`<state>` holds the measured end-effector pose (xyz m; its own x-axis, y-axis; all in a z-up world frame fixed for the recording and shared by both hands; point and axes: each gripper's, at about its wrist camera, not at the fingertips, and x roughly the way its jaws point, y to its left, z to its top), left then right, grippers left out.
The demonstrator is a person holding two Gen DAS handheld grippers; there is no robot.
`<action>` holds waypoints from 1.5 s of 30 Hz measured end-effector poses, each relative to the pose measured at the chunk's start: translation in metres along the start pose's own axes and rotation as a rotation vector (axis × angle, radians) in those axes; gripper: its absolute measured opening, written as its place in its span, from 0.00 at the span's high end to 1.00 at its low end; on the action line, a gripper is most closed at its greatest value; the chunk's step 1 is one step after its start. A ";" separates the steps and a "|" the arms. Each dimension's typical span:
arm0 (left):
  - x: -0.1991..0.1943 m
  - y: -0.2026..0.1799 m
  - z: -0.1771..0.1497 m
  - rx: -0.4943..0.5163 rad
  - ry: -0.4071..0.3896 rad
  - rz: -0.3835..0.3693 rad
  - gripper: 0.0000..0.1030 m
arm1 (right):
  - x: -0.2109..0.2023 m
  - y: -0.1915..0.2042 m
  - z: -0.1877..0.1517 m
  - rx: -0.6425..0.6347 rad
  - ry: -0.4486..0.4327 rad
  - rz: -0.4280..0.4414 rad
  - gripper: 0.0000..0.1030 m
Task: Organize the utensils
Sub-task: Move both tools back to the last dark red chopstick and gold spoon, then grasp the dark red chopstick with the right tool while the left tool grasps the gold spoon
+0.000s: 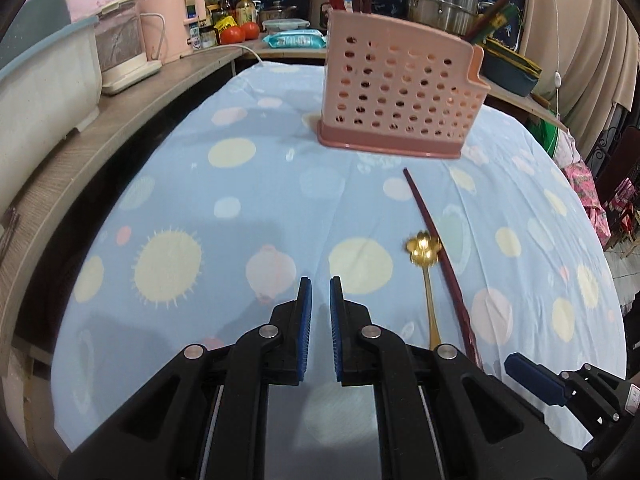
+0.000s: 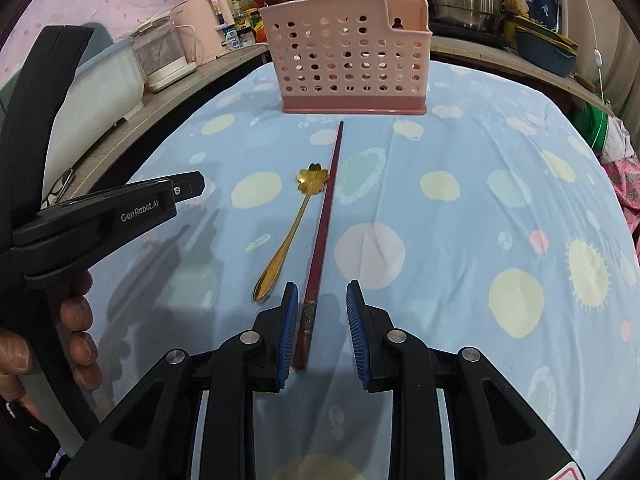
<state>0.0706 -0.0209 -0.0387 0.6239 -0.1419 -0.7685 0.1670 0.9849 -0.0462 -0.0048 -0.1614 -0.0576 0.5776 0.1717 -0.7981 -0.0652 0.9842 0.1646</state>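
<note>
Lower centre of the right view, the right gripper point(image 2: 322, 290) stands apart around the chopstick point(image 2: 325, 216) end (not clamped). The spoon point(image 2: 289, 226) lies just left of it; the holder point(image 2: 352, 68) stands at the top. The left gripper point(image 1: 320, 285), nearly together, holds nothing.

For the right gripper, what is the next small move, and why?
Probably close the right gripper on the dark red chopstick. Its jaws are open and the chopstick's thick end already lies between them, near the left finger. The gold flower-shaped spoon lies beside it, outside the jaws.
</note>
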 end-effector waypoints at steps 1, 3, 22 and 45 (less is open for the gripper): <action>0.000 -0.001 -0.003 0.003 0.005 -0.001 0.92 | 0.002 0.001 -0.001 -0.001 0.006 0.003 0.76; 0.001 -0.002 -0.007 0.007 0.014 -0.008 0.92 | 0.004 0.004 -0.006 -0.004 0.016 0.006 0.76; 0.004 -0.022 -0.024 0.044 0.060 -0.057 0.72 | 0.001 -0.006 -0.008 0.004 -0.003 -0.034 0.93; 0.010 -0.059 -0.033 0.087 0.088 -0.148 0.66 | -0.014 -0.036 -0.004 0.088 -0.039 -0.055 0.93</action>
<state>0.0421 -0.0773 -0.0648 0.5190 -0.2713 -0.8106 0.3193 0.9412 -0.1106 -0.0134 -0.1994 -0.0546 0.6096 0.1140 -0.7844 0.0381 0.9842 0.1727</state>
